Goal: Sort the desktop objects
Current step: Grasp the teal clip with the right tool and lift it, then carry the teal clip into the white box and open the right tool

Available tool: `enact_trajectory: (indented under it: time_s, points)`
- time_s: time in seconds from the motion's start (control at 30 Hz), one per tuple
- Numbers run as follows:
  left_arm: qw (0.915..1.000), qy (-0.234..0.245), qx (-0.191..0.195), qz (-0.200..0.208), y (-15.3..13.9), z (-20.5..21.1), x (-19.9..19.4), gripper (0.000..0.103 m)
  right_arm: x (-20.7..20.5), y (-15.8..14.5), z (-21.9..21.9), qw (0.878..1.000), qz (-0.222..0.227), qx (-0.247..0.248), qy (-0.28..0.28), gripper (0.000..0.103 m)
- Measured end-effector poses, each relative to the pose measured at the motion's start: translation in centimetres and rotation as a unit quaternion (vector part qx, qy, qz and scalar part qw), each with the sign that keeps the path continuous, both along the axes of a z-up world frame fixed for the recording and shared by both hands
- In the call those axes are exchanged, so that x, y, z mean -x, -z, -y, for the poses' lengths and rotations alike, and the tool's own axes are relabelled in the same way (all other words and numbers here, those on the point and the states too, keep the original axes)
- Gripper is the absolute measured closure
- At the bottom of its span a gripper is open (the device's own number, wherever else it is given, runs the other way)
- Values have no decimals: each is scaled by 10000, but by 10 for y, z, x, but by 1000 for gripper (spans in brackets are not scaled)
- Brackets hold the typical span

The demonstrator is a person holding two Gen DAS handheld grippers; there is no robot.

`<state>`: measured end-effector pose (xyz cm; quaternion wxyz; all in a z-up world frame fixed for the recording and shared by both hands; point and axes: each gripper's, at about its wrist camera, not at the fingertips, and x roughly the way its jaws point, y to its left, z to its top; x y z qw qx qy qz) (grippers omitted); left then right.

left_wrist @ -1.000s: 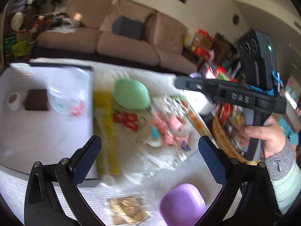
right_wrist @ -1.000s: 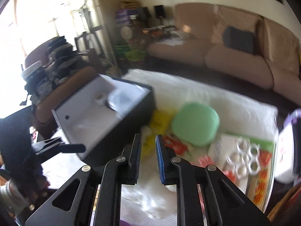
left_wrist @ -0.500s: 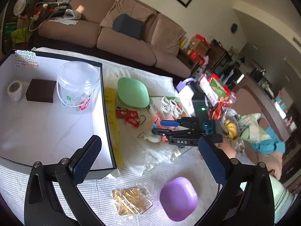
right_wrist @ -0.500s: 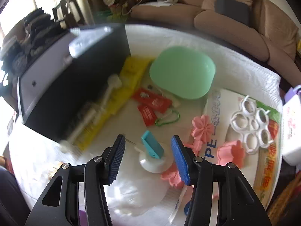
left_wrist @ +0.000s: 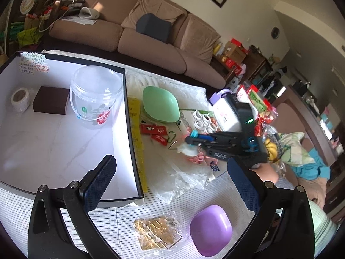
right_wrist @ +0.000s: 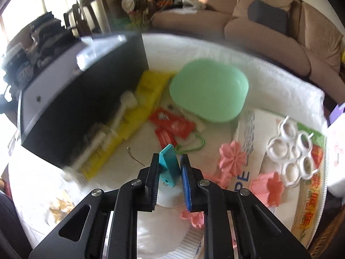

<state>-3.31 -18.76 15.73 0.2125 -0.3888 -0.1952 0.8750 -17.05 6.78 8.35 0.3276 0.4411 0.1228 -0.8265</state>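
Note:
My right gripper point(right_wrist: 169, 172) is shut on the teal clip point(right_wrist: 169, 165) of a white round holder point(right_wrist: 170, 196) among the loose items on the table. It also shows in the left wrist view point(left_wrist: 194, 138), over the holder point(left_wrist: 186, 149). My left gripper point(left_wrist: 170, 185) is open and empty above the table's front, beside the black-rimmed white box point(left_wrist: 131, 129). A green case point(right_wrist: 208, 92), red sachets point(right_wrist: 172, 125), a green carabiner point(right_wrist: 190, 144) and a yellow packet point(right_wrist: 127, 120) lie nearby.
The box holds a clear bucket point(left_wrist: 94, 97), a dark block point(left_wrist: 50, 100) and a tape roll point(left_wrist: 19, 97). A purple case point(left_wrist: 210, 229) and a bag of gold clips point(left_wrist: 154, 235) lie at the front. Pink flowers point(right_wrist: 232, 157), white rings point(right_wrist: 291, 151) and a plastic bag point(left_wrist: 179, 179) lie right.
My right gripper came down onto the white holder and closed its fingers on the teal clip. My left gripper has barely moved.

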Motion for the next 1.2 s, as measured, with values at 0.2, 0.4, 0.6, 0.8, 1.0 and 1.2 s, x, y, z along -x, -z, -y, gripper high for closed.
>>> enact_trajectory:
  time_s: [0.2, 0.4, 0.6, 0.8, 1.0, 1.2]
  points:
    - [9994, -320, -87, -118, -10, 30, -5, 0, -9, -73, 19, 9973, -127, 718, -127, 85]
    - [9911, -1303, -144, -215, -17, 102, -20, 0, -25, -130, 102, 9914, -166, 1049, -761, 85]
    - [9728, -2294, -306, -132, -12, 181, -43, 0, -24, -117, 226, 9891, 47, 823, -1221, 85]
    - [9620, -2706, -357, -91, -7, 236, -59, 0, -5, -48, 340, 9906, 428, 137, -1291, 85]
    - [9564, -2883, -468, 60, 11, 266, -60, 0, 5, 5, 408, 9858, 714, -341, -1483, 85]
    - [9590, -2779, -541, 106, 19, 267, -53, 0, 11, 32, 448, 9840, 953, -458, -1433, 84]
